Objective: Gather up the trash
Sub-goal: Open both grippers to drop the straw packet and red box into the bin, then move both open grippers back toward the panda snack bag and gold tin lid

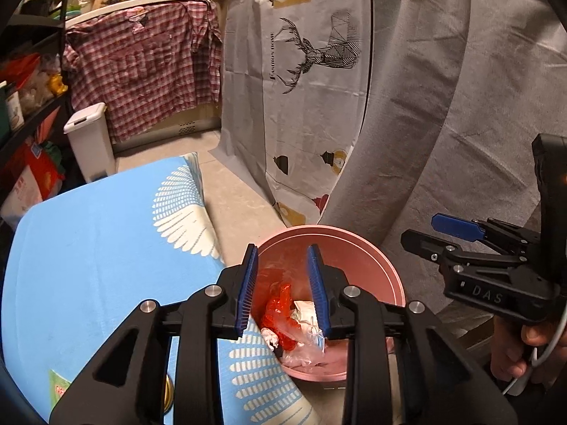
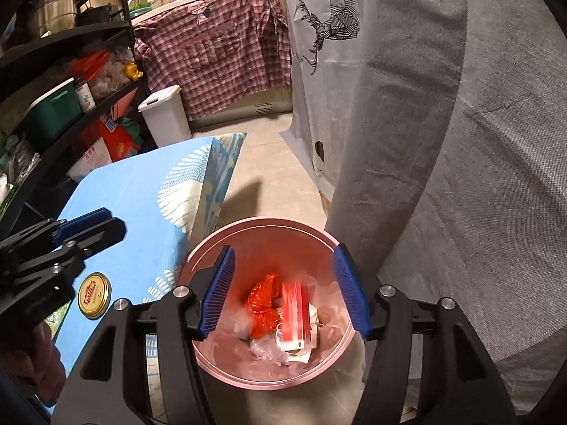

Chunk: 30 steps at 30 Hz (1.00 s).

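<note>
Kitchen floor tile lies beneath a pink bin (image 2: 269, 372) that stands hard against the near corner of a table under a blue cloth (image 2: 141, 219), and the trash is already heaped in its bottom. Topmost is a red-and-white packet (image 2: 296, 318), blurred as if mid-fall; it looks like thin card or foil, light and fairly stiff, best pinched across its flat faces near one end. Beside it a crumpled red wrapper (image 2: 264, 304) and clear plastic film (image 1: 304, 354) read as soft, nearly weightless and slippery (film of that sort tends to slide off ribbed pads), so a bunched fold is the place to take them. Directly over the bin's mouth hangs the right gripper (image 2: 283, 290), jaws spread wide with nothing between them, the packet below the gap and clear of both pads. Over the bin's table-side rim sits the left gripper (image 1: 283, 292), parted more narrowly and likewise empty, the wrapper showing through its gap well beneath. Still on the cloth, near the table's front edge, rests a gold jar lid (image 2: 94, 295), rigid and smooth, probably the next piece.
</note>
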Each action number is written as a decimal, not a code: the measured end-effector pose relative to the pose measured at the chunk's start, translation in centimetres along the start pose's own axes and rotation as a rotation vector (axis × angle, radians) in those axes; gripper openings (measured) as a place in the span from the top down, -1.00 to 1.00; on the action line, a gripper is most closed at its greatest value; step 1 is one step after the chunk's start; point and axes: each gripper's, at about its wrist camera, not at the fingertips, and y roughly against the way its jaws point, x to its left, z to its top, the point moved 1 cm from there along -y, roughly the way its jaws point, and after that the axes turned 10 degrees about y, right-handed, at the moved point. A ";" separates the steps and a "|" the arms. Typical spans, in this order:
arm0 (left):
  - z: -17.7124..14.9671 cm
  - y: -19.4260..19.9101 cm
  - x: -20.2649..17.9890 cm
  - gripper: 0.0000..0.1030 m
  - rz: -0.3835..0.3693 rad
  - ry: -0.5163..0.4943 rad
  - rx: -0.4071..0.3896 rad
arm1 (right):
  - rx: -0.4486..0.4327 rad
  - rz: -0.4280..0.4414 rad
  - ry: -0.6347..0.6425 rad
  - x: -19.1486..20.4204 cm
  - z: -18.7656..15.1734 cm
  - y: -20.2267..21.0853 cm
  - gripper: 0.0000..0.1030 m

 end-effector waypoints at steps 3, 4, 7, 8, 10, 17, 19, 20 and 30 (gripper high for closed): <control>0.0 0.8 0.8 0.44 0.011 0.008 -0.012 | -0.011 -0.001 0.000 0.1 0.0 0.2 -0.13; 0.0 1.3 1.2 0.44 0.015 0.014 -0.018 | -0.021 -0.001 0.002 0.3 0.1 0.4 -0.13; -0.2 2.8 2.4 0.44 0.032 0.032 -0.034 | -0.052 0.010 0.012 0.9 0.2 1.1 -0.13; -0.3 3.3 2.8 0.44 0.041 0.036 -0.040 | -0.062 0.015 0.017 1.2 0.3 1.3 -0.13; -0.7 4.2 3.8 0.44 0.063 0.038 -0.050 | -0.090 0.034 0.034 2.1 0.5 1.9 -0.13; -2.0 8.0 8.7 0.44 0.140 0.095 -0.078 | -0.169 0.109 0.129 6.5 0.9 3.6 -0.18; -2.5 9.2 10.4 0.44 0.166 0.120 -0.090 | -0.186 0.136 0.141 7.7 0.9 4.0 -0.25; -2.8 9.7 11.2 0.44 0.178 0.129 -0.094 | -0.190 0.150 0.144 8.3 0.9 4.1 -0.31; -7.1 13.9 19.2 0.44 0.350 0.227 -0.096 | -0.197 0.282 0.256 15.3 0.4 3.6 -0.53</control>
